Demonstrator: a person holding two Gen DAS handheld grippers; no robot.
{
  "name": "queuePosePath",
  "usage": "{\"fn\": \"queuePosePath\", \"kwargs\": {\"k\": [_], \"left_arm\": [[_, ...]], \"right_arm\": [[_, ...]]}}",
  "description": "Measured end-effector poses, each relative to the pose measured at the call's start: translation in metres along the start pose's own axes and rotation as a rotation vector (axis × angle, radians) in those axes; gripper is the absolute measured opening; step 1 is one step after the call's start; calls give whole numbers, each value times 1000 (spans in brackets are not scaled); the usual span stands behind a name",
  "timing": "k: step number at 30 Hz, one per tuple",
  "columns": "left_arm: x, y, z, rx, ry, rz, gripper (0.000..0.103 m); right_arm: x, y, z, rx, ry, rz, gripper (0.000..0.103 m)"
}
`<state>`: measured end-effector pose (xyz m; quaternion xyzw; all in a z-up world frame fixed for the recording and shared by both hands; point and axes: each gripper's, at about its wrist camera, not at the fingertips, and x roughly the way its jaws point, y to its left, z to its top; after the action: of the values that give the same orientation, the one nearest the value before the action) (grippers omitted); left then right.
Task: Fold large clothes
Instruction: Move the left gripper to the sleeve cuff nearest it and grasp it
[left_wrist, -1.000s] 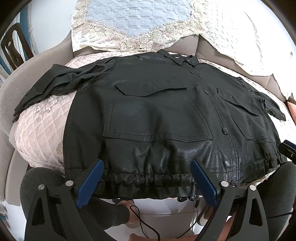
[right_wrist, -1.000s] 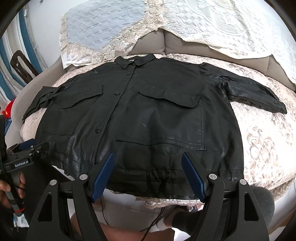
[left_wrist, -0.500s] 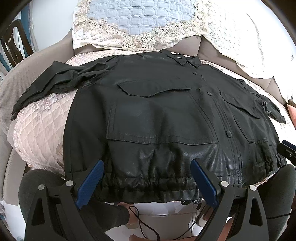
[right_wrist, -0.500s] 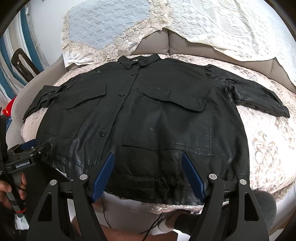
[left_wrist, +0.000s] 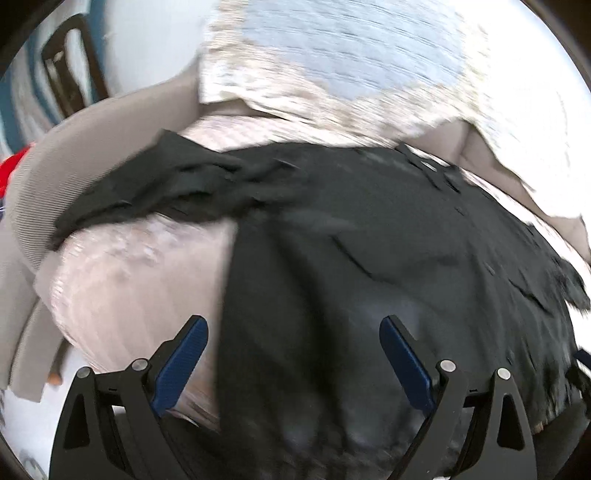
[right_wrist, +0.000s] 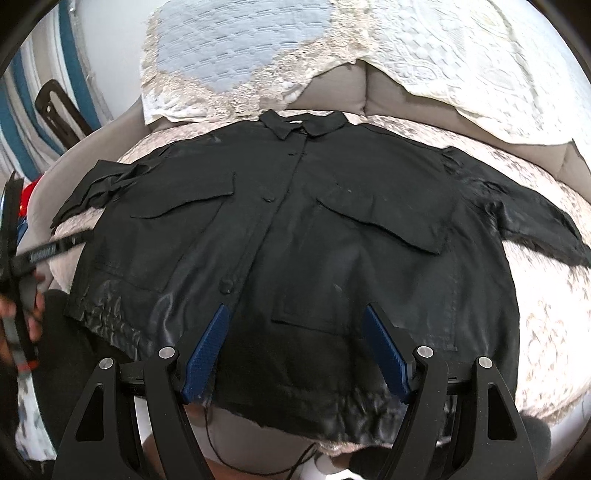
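Shifted toward the garment's left edge since the earlier frame: left hand-held gripper (left_wrist: 293, 352), jaws spread wide and released, now straddling the side seam of the black jacket (right_wrist: 295, 236) and the pink quilted cover (left_wrist: 140, 280); this view is motion-blurred. Right hand-held gripper (right_wrist: 295, 339): jaws wide, released, above the hem. Jacket lies flat, front up, collar toward the lace-trimmed pillows (right_wrist: 229, 55). Only the right view shows the far right sleeve (right_wrist: 524, 218) and the person's hand (right_wrist: 26, 314) holding the left tool.
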<state>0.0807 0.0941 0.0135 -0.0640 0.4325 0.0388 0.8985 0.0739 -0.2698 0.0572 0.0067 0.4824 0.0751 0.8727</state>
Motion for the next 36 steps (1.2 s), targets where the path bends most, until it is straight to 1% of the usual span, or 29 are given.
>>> {"fn": "queuePosePath", "kwargs": {"k": [5, 7, 10, 11, 13, 16, 21, 23, 25, 26, 27, 28, 31, 33, 36], "left_arm": [[14, 72, 39, -162, -41, 116, 94], [22, 107, 50, -251, -45, 143, 94], [38, 156, 57, -381, -36, 159, 94], [44, 170, 58, -422, -34, 160, 94], [56, 194, 57, -504, -26, 132, 94], [75, 213, 55, -587, -2, 94, 94], [85, 220, 62, -632, -38, 84, 92], [89, 226, 66, -658, -53, 90, 84], [95, 232, 70, -670, -43, 126, 59], [97, 235, 71, -671, -42, 138, 50], [97, 236, 72, -669, -42, 150, 32], [98, 237, 74, -666, -42, 156, 22], [87, 235, 81, -636, -67, 146, 9], [73, 225, 90, -593, -105, 142, 7], [46, 202, 112, -529, -179, 86, 7]], "right_arm": [[8, 5, 7, -18, 10, 1, 75], [12, 6, 8, -23, 16, 0, 75], [19, 10, 11, -29, 30, 0, 75], [21, 10, 11, -31, 34, 0, 75], [26, 13, 14, -34, 41, -1, 75], [33, 15, 18, -35, 51, 2, 75], [44, 22, 25, -56, 65, 7, 75], [46, 24, 27, -62, 66, 8, 75], [48, 24, 29, -61, 65, 11, 75], [49, 24, 29, -60, 65, 12, 75], [49, 24, 30, -59, 64, 13, 75], [50, 23, 31, -57, 64, 12, 75], [52, 20, 32, -53, 64, 11, 75], [52, 17, 32, -49, 59, 12, 75], [50, 14, 33, -43, 47, 13, 75]]}}
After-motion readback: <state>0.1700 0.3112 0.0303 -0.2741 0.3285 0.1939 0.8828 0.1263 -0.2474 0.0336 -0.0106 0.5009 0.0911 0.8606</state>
